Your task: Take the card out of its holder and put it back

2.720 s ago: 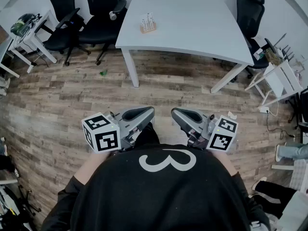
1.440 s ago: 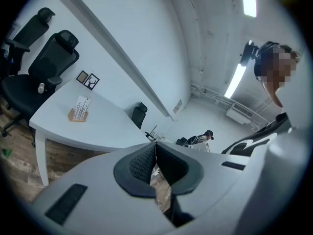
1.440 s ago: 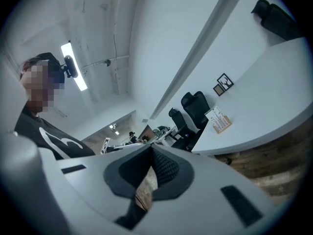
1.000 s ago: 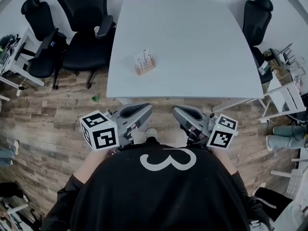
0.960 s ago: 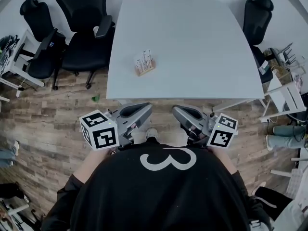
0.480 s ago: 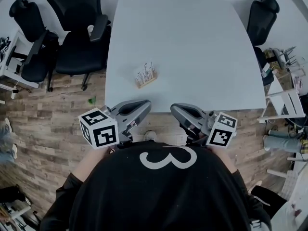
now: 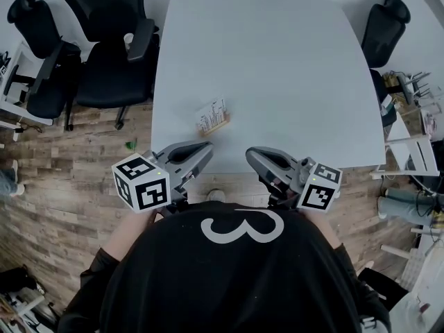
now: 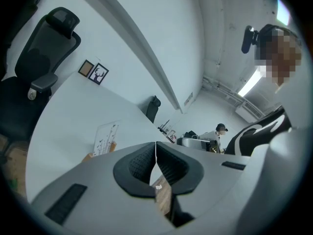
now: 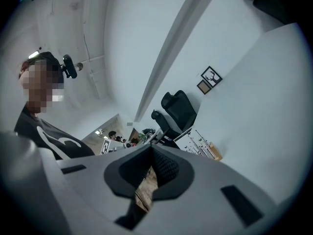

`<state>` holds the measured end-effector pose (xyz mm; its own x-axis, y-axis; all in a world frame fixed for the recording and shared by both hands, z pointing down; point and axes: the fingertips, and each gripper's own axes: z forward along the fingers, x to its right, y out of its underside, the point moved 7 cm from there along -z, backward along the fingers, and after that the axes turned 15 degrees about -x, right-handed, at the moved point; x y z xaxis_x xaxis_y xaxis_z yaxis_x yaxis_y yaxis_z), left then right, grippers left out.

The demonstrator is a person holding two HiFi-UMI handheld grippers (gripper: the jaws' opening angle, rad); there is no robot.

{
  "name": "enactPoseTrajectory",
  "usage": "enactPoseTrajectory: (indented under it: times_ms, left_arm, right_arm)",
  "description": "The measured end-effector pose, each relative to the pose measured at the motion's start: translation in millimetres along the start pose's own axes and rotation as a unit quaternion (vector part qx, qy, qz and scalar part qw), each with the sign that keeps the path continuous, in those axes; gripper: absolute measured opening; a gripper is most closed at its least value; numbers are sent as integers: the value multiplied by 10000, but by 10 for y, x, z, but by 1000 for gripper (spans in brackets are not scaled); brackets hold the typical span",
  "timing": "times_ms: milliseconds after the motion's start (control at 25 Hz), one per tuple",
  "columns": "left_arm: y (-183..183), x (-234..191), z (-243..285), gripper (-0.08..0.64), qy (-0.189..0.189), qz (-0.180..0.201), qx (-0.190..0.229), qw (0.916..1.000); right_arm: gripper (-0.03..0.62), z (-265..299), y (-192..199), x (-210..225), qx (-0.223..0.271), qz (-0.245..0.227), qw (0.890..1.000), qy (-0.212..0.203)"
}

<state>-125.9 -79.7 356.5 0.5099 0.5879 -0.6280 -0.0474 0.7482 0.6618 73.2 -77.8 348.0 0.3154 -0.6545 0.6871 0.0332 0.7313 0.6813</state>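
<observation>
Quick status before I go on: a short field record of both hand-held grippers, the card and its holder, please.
left hand-held gripper: jaws together, nothing between them
right hand-held gripper: jaws together, nothing between them
card: standing upright in the holder, not yet taken out
holder: wooden, on the white table, near its near left corner, just ahead of the left hand-held gripper
contact: neither gripper touches the card or the holder
task stage: not started
</observation>
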Motion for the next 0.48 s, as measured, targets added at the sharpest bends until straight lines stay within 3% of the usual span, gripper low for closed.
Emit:
enactPoseTrajectory:
  times_ms: [160, 360, 480]
  left_arm:
    - [-17, -152, -19, 15, -118, 86, -80, 9999]
    - [-75, -366, -94, 15, -707, 229, 75, 9972]
    - [-118, -453, -128, 17, -843, 241, 191, 9960]
  right_arm:
    - [9, 69, -51, 62, -14, 22, 10000, 21]
    - [9, 102, -94, 134, -23, 36, 10000, 49]
    - [9, 103, -101, 164, -25, 65, 10000, 69]
